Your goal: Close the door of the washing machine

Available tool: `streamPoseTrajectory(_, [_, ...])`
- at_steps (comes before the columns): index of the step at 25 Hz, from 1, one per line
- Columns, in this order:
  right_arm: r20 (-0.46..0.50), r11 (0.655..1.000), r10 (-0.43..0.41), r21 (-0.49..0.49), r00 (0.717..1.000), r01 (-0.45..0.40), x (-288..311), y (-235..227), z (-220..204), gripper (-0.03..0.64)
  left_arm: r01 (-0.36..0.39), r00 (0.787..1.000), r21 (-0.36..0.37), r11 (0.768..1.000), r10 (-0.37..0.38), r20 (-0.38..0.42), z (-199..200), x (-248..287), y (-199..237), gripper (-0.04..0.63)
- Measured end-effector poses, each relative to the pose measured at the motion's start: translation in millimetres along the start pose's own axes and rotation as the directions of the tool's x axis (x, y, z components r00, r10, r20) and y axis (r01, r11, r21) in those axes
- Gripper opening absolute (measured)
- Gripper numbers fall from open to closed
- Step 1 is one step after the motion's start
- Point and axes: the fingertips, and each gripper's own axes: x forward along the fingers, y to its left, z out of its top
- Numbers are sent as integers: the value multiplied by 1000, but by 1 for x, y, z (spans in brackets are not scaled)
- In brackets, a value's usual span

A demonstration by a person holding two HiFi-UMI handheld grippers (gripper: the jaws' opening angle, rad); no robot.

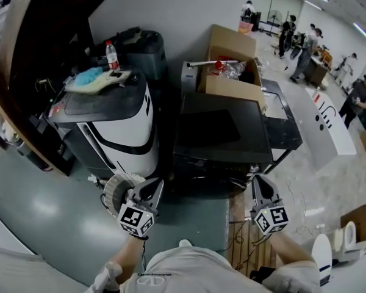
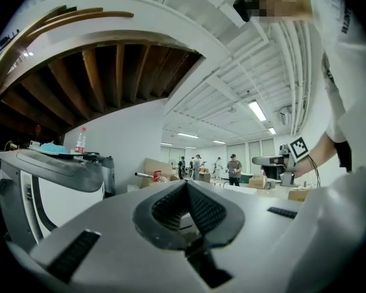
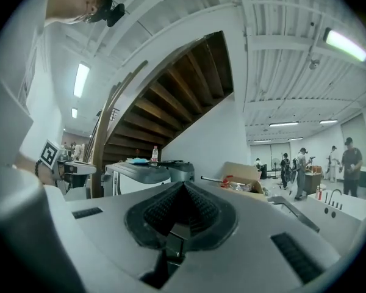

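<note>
The left gripper (image 1: 148,190) and right gripper (image 1: 260,185), both pressed together and empty, hover over grey floor (image 1: 43,209). The washing machine (image 1: 119,136) stands just beside a black table (image 1: 222,133), with open floor to its left.

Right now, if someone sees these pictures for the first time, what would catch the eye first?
The white and black washing machine stands at left, with a red-capped bottle and a blue cloth on top. Low in the head view, the left gripper and right gripper both have shut jaws, holding nothing.
</note>
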Motion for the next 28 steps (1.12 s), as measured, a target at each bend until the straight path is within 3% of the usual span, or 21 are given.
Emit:
streamPoseTrajectory(7, [27,999,52,-1,998,-52,9,10,6,11,-42,996,15,999,40,79,33,-7,2,3])
streamPoseTrajectory(28, [49,999,40,23,998,-42,8,-4,-1,11,-123,989,17,992,121,82,25,-6,1,3])
